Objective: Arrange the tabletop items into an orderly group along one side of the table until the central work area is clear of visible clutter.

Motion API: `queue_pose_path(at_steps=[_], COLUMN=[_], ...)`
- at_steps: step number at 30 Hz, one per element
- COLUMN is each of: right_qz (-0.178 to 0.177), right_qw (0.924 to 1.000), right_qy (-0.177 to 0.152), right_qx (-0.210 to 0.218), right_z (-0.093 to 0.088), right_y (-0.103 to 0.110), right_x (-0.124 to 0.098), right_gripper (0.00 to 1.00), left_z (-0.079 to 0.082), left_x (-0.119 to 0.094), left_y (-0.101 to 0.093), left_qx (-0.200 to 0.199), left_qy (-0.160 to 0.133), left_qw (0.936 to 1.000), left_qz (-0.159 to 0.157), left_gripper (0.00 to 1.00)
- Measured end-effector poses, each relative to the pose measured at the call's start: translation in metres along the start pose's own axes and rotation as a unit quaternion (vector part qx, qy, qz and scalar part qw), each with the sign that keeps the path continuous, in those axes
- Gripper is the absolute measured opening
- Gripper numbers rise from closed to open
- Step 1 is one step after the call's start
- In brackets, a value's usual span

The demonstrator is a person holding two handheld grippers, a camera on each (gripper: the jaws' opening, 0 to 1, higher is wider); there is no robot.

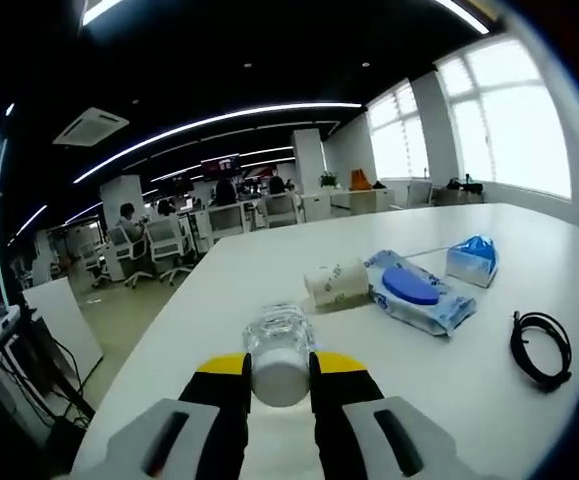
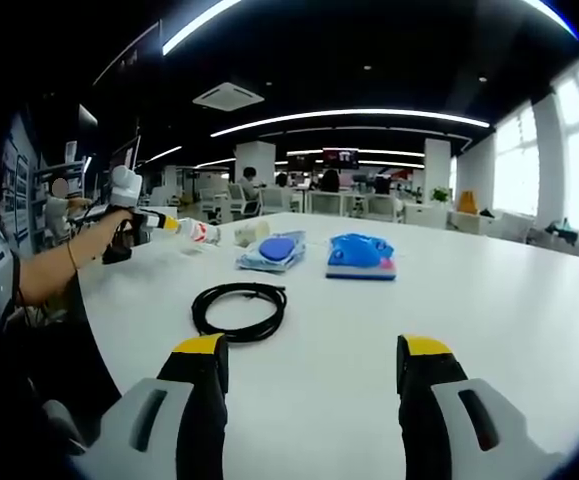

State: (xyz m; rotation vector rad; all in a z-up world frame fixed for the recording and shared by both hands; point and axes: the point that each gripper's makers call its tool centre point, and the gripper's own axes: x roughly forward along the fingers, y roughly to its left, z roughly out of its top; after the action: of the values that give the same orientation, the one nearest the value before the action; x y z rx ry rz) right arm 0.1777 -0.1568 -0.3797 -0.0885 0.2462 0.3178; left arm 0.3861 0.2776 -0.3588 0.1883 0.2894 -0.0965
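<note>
Clear bottle (image 1: 279,352) on its side, cup (image 1: 335,283), wipes (image 1: 418,291)

bottle (image 1: 278,352): one
paper cup (image 1: 335,283): one
wipes pack (image 1: 418,291): one
tissue pack (image 1: 472,259): one
black cable coil (image 1: 540,348): one

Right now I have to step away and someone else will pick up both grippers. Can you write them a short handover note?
Left gripper: shut on the clear bottle, held near the table's edge.
Right gripper: open, holding nothing, above bare tabletop.
On the table: paper cup lying on its side beside the wipes pack, blue tissue pack past it, coiled black cable apart from them.
Done: bottle picked up.
Left: set the bottle down along one side, then bring cup, wipes, tissues and cable into line with it.
</note>
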Motion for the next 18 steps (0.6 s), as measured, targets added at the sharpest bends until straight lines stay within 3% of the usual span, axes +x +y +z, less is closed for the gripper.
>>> queue_pose_path(at_steps=[18], right_qz=[0.006], right_qw=[1.0], right_qy=[-0.005], right_qx=[0.002], right_z=[0.002], right_y=[0.003], right_x=[0.001], right_gripper=[0.62], left_z=[0.016], left_x=[-0.001], left_y=[0.002], left_qx=[0.014], left_qy=[0.004], left_qw=[0.9999], left_qz=[-0.004], left_gripper=[0.21])
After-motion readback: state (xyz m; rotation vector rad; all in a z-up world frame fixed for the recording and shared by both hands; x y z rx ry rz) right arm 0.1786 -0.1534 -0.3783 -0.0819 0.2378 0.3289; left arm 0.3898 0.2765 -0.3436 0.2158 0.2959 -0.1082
